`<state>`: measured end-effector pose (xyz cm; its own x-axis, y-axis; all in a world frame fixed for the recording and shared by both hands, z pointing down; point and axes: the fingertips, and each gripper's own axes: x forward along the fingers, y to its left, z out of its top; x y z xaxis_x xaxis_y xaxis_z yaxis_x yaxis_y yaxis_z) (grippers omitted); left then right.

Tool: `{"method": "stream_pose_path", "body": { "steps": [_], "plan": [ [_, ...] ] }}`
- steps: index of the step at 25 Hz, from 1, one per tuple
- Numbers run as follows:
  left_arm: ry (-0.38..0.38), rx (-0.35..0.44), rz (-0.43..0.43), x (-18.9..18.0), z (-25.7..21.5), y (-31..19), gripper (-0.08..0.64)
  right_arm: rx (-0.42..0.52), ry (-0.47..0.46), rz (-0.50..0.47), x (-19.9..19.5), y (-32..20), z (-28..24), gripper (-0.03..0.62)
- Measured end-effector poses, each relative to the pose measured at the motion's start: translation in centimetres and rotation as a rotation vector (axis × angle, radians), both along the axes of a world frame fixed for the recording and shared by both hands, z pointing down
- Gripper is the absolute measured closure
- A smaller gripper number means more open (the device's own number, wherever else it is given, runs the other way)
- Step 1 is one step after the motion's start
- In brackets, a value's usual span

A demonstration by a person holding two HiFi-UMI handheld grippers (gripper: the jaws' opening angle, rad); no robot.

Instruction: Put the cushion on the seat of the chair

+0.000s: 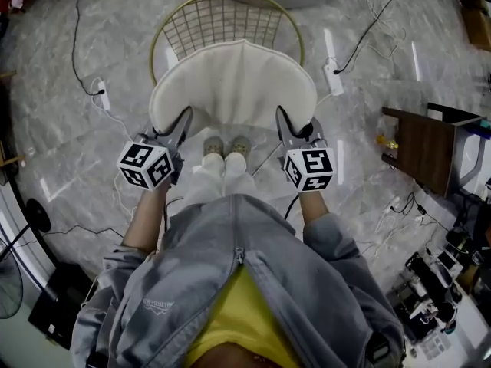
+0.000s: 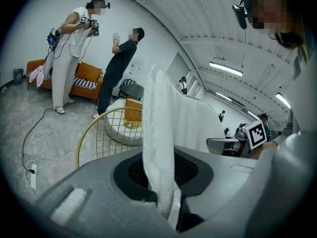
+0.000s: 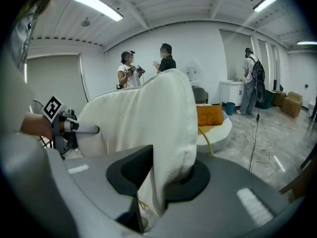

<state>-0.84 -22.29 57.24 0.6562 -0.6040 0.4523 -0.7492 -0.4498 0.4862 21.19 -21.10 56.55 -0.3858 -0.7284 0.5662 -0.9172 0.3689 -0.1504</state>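
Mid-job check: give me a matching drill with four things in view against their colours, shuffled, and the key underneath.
Things:
1. cushion
2. chair
3. side table
4. sofa

Colours:
A. orange
B. dark brown
C. white
D. gold wire

Pairs: 1-C, 2-D, 3-B, 4-A

ahead: chair [image 1: 224, 20] wire back behind cushion [image 1: 234, 83] | right: side table [image 1: 418, 150], well apart | left: floor [image 1: 73, 148] free
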Motion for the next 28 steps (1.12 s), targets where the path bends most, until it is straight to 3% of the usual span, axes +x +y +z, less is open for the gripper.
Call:
{"method": "stream_pose_path", "body": {
  "steps": [16, 28],
  "plan": [
    [0.037, -0.152, 0.007, 0.7, 15.8, -3.0, 0.494, -0.162, 0.014, -0.038, 0.9, -3.3, 14.8, 0.508],
    [0.044, -0.308, 0.02, 1.5, 26.9, -3.0, 0.491, -0.339, 0.042, -0.076, 1.9, -4.6, 26.0, 0.499]
  ]
}}
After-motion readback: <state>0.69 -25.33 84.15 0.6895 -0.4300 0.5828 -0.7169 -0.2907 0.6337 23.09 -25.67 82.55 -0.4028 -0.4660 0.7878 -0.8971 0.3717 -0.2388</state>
